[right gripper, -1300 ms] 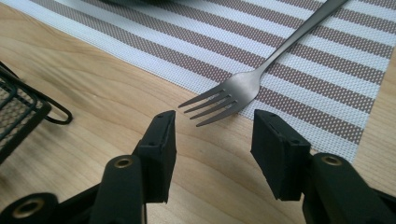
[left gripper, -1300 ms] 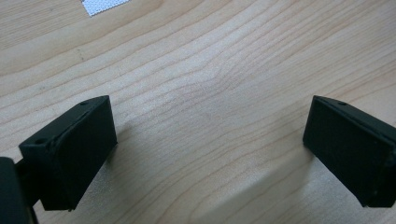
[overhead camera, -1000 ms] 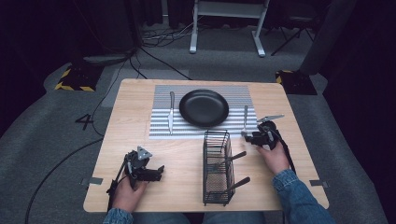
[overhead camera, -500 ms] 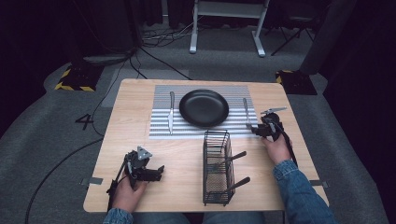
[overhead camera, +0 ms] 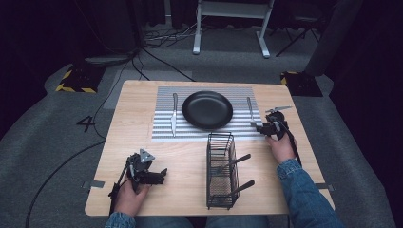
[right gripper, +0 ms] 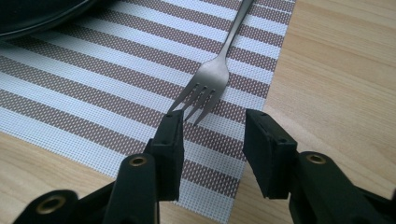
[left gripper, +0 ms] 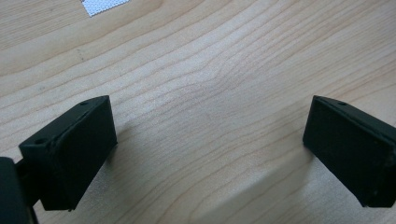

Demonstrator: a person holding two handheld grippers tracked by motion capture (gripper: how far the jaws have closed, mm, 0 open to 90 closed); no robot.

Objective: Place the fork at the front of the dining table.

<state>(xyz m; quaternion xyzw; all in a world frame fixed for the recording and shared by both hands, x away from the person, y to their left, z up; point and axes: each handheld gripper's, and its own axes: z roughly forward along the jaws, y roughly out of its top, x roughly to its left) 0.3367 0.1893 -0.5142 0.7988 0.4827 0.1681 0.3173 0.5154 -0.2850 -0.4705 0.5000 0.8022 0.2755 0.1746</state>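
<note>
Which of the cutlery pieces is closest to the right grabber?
The fork on the striped placemat, right of the black plate, lies just ahead of the open right gripper. The knife lies left of the plate; two more pieces stay in the wire basket.

Both grippers are matte black. The left gripper (overhead camera: 151, 175), nearer the person than the wire cutlery basket (overhead camera: 220, 171), carries a grey three-cornered plate on top and a black cable trailing past the wrist; its jaws are blocky pads with small screw holes near the corners. The right gripper (overhead camera: 263, 127), beyond the basket, bears a similar grey plate, brass-coloured rivets at its jaw pivots and a black cable running over a blue denim sleeve (overhead camera: 304, 194).
</note>
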